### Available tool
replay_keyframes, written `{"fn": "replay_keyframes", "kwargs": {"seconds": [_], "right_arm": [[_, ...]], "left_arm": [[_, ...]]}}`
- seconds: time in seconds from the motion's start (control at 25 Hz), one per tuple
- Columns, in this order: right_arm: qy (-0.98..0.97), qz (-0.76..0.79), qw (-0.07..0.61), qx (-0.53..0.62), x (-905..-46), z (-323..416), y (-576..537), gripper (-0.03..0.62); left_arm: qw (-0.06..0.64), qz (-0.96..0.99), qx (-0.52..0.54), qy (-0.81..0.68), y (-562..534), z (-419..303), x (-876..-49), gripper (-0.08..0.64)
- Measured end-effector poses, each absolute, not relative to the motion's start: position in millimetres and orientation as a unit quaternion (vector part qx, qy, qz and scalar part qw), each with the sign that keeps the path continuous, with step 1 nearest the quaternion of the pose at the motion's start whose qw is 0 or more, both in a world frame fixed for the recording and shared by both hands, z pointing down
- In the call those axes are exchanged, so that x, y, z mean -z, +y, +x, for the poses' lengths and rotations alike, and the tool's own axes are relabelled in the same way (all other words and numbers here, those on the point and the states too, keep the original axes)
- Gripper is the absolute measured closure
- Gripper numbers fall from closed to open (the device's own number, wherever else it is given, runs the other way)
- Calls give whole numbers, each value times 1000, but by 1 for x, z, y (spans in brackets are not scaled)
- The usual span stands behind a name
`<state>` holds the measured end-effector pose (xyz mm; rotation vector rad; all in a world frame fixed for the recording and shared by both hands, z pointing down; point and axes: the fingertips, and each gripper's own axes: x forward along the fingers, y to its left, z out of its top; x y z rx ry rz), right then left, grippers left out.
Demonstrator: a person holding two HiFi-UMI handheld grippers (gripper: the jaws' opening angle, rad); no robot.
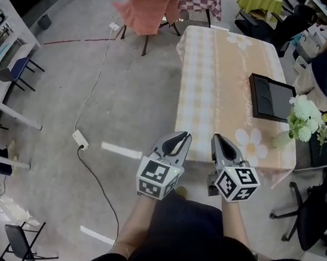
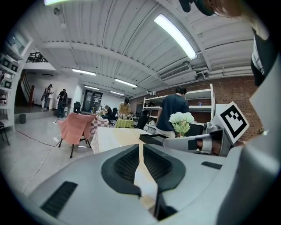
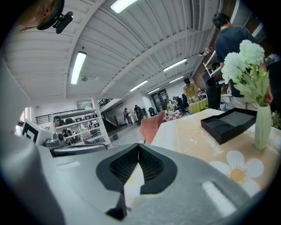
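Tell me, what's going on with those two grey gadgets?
A person holds a grey two-jaw gripper in each hand at the near end of a table under a peach checked cloth. The left gripper and the right gripper both have jaws together, holding nothing. Farther along stand a flat black tray and white flowers in a pale green vase, apart from both grippers.

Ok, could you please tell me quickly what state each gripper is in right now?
Grey left gripper: shut, jaws together, holding nothing.
Grey right gripper: shut, jaws together, holding nothing.
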<state>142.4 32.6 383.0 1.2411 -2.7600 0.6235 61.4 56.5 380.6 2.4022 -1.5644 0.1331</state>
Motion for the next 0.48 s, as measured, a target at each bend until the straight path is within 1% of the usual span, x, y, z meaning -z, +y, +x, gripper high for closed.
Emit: {"fn": "replay_keyframes", "kwargs": {"seconds": [0.48], "right_arm": [[-888, 402, 29, -219, -393, 136, 27, 588]], "left_arm": [[151, 826, -56, -541, 55, 53, -386, 525]]}}
